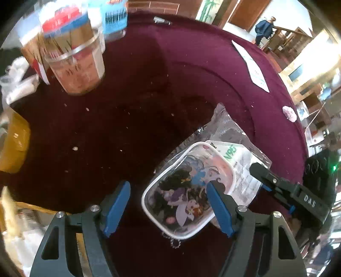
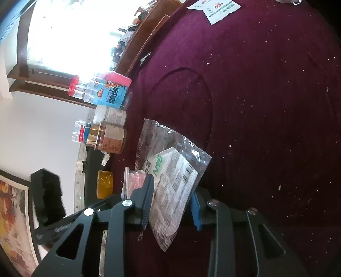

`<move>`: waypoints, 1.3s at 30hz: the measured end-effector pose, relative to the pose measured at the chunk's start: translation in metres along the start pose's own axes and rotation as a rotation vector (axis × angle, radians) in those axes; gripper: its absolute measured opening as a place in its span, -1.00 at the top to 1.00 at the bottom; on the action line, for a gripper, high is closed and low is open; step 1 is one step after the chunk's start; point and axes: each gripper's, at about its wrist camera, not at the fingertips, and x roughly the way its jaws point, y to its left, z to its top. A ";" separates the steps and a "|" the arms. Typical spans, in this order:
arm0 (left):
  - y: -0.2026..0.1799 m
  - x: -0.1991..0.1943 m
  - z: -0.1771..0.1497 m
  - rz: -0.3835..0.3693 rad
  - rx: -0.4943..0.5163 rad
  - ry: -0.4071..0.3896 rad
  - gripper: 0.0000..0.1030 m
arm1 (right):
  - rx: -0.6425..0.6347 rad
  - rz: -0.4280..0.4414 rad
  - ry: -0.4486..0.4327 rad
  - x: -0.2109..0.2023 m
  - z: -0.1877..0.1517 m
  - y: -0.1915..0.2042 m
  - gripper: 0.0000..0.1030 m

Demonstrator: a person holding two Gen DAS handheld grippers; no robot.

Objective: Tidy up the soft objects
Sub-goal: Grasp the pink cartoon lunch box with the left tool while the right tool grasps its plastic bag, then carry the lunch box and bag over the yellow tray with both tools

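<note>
A large indoor room is shown, perhaps a dining hall or a guesthouse lobby; which one cannot be told. A round table [image 1: 191,64] is covered with a dark red velvet cloth. Jars with toothpicks [image 1: 74,61] and a blue printed container [image 2: 115,93] are placed at its edge, as is done on restaurant tables. Wooden door frames, a wooden railing [image 1: 285,36] and a bamboo picture [image 1: 210,10] are seen behind. A person in dark blue [image 1: 264,27] is standing far away. A bright window [image 2: 70,32] with a dark wooden frame is seen too.
</note>
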 end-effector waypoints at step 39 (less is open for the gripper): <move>-0.004 -0.001 -0.029 -0.142 -0.085 0.047 -0.60 | 0.012 0.033 0.002 -0.002 0.000 -0.001 0.92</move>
